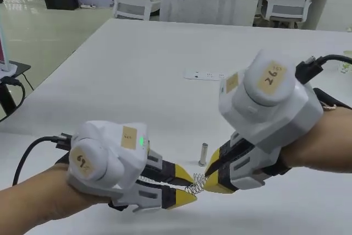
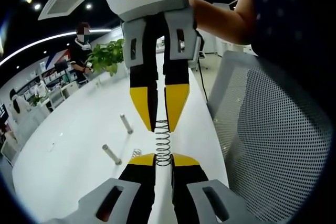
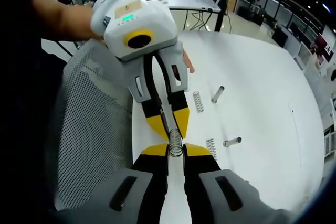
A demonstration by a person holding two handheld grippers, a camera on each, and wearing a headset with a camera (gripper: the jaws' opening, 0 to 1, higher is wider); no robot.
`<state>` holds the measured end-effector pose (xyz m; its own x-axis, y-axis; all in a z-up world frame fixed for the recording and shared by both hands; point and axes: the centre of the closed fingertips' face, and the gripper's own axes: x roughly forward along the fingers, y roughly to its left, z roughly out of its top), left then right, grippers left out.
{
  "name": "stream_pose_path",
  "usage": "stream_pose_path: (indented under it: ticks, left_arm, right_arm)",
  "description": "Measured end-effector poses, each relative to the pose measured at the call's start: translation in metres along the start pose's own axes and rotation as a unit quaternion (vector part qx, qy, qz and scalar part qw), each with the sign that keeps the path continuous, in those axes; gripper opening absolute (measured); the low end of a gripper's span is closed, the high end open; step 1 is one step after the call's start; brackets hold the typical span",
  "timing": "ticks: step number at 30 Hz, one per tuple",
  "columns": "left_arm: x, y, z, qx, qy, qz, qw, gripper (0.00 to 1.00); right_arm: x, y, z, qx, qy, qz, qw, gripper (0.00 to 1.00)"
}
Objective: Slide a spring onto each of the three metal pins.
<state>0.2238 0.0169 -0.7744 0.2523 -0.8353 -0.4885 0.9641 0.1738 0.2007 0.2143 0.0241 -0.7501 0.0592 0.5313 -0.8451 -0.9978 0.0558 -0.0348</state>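
We've got the thin coiled steel spring [image 2: 163, 137] stretched between left tool [image 2: 163, 159] and right tool [image 3: 176, 150], each clamped shut on one end above the white desk [image 3: 262, 77] (grey metal pins [image 3: 217, 94] near), and overpulling could fling it away.

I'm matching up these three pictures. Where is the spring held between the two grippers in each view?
Head view: the spring is low centre, bridging the left gripper and the right gripper.
Left gripper view: spring at centre, just above this view's own jaws.
Right gripper view: spring at lower centre, at its own jaws.
Shared landmark: both grippers' yellow tips, closed on the spring.
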Motion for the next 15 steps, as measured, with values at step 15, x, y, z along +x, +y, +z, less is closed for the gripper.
stream_pose_path:
  ticks: [15]
  left_arm:
    - [0.0000, 0.0026, 0.0036, -0.009, -0.012, 0.005, 0.9999, 0.02]
  right_arm:
    - [-0.0005, -0.0014, 0.0025, 0.001, -0.022, -0.001, 0.9998, 0.09]
